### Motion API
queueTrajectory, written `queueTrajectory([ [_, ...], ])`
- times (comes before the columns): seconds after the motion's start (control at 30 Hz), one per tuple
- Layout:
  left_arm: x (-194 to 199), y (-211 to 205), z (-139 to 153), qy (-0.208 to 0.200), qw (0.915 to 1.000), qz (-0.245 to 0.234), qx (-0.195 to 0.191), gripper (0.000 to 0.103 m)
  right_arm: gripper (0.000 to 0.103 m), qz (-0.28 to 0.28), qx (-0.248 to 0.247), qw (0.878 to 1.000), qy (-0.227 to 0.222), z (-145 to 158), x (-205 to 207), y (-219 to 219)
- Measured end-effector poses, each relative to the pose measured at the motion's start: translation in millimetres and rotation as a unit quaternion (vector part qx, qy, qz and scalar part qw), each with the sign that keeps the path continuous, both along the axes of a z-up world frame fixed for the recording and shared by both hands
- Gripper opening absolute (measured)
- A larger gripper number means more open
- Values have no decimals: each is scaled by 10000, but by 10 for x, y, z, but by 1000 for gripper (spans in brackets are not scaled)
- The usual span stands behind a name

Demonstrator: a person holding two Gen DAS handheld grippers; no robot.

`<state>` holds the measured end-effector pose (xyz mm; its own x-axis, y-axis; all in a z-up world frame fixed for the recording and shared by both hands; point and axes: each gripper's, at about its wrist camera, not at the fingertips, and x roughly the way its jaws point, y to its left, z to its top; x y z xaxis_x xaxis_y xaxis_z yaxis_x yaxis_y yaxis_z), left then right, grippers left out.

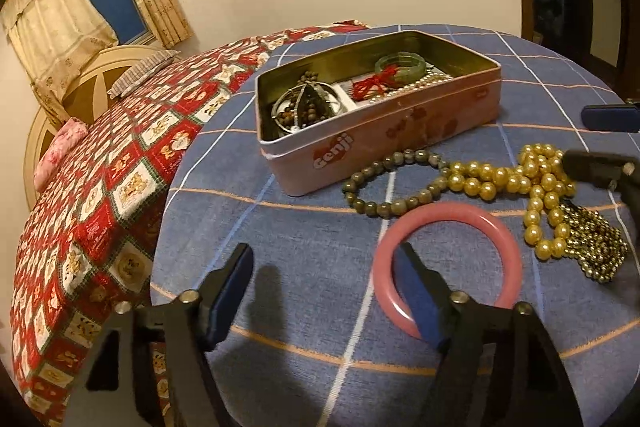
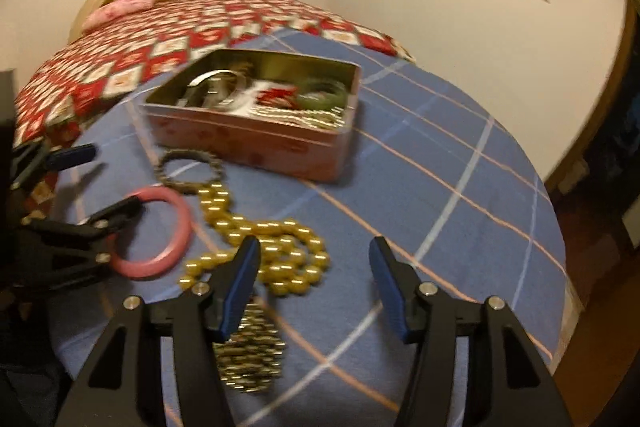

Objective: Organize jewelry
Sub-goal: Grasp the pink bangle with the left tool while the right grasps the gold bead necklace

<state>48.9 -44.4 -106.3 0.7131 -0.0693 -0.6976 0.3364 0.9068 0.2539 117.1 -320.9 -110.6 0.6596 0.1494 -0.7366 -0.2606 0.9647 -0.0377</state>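
A pink bangle lies flat on the blue checked cloth. My left gripper is open: its right finger stands inside the ring, its left finger well outside, and neither pad presses the rim. Beside the bangle lie a grey-green bead bracelet, a gold pearl necklace and a heap of brass bead chain. My right gripper hangs open over the near end of the pearls, touching nothing. Behind stands the open pink tin.
The tin holds a green bangle, red cord, pearls, wooden beads and metal bangles. The round table ends at the left, close to a bed with a red patterned quilt. Bare cloth lies right of the tin.
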Motion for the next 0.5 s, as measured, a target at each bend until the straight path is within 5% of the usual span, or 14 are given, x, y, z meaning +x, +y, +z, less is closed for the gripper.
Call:
queueTrajectory([
  [0.27,-33,-42,4,70,9998,-164,-51,52,57,54,-183,9992,351,-176,234,101],
  [0.33,-43,-76,2,99,9996,-250,-56,40,55,27,-171,9989,430,-200,288,91],
  [0.4,-66,-115,-1,143,9991,-384,-62,27,39,84,-53,9988,488,-217,306,83],
  [0.5,-90,-148,-9,186,9985,-505,-94,11,33,156,-52,9988,452,-203,271,95],
])
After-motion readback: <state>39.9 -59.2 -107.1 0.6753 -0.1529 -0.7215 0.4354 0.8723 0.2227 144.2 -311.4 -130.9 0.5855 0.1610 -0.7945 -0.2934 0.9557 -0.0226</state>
